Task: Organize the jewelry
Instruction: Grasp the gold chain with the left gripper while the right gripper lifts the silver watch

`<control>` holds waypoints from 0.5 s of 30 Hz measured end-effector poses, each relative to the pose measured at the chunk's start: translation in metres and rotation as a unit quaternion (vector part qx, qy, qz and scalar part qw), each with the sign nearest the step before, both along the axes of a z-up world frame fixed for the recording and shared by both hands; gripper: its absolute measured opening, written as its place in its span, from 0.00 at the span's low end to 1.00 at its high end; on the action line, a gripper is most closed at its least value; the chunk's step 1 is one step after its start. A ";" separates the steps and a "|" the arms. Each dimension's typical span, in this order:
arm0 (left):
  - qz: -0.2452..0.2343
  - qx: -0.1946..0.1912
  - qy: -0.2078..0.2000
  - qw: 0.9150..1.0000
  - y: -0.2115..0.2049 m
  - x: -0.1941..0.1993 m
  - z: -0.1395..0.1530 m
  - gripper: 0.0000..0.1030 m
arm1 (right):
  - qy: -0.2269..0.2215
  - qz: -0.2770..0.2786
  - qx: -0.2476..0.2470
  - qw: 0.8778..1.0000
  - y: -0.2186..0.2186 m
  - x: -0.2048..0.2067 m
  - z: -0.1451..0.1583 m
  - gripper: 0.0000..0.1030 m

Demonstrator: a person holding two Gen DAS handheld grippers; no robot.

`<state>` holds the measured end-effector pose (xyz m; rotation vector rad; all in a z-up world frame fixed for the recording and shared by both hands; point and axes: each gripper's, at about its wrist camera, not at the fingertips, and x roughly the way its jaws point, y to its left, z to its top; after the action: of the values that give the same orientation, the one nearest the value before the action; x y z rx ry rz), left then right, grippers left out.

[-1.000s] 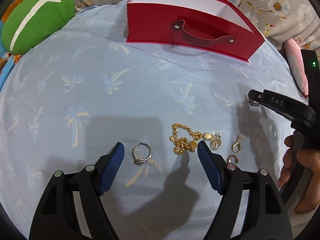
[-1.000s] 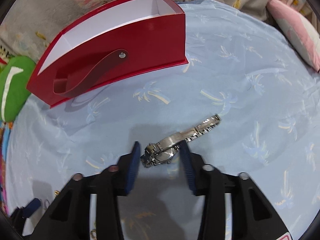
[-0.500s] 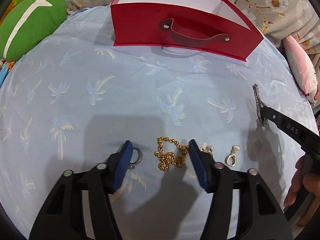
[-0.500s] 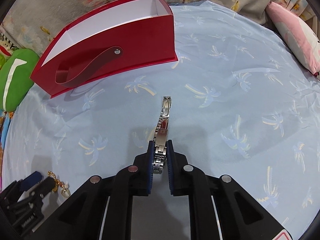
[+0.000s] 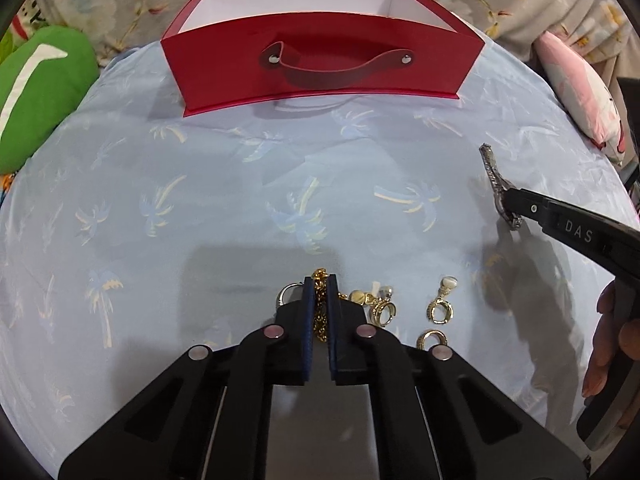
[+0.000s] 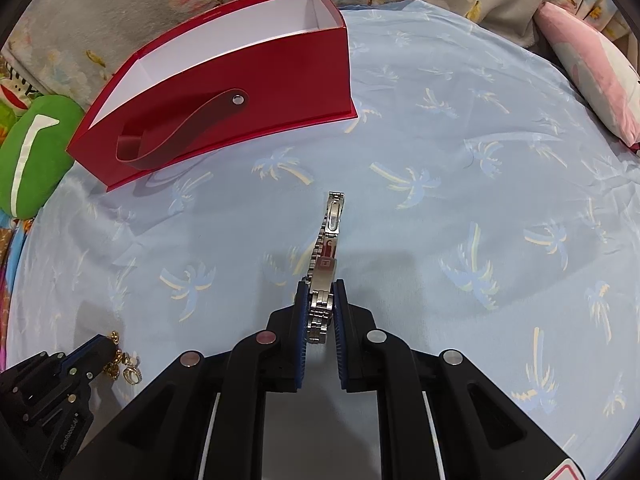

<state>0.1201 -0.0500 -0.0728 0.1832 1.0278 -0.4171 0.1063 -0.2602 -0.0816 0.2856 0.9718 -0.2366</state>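
Chain [image 5: 320,312]: gold, lies bunched on the blue cloth [image 5: 200,200], pinched between the pads of the left gripper [image 5: 320,284].
Risk for chain: only a few links seem caught; the rest may slip out or drag the ring [image 5: 285,293] and earrings [image 5: 400,312] lying just beside it.
Watch [image 6: 326,264]: steel, clamped by its band in the right gripper [image 6: 321,290], the free end sticks forward.
Risk for watch: the band is smooth and may slide or swing.
Red box [image 5: 320,56]: open, well apart from both; a loose end may catch its rim.
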 end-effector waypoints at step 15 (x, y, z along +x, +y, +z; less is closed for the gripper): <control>0.032 -0.093 -0.006 0.995 0.053 -0.004 0.062 0.02 | -0.030 0.014 0.000 0.999 0.002 -0.014 0.025 0.10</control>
<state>0.1161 0.0029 -0.0112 -0.0150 0.9745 -0.4500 0.0918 -0.2580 -0.0570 0.2784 0.9160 -0.2013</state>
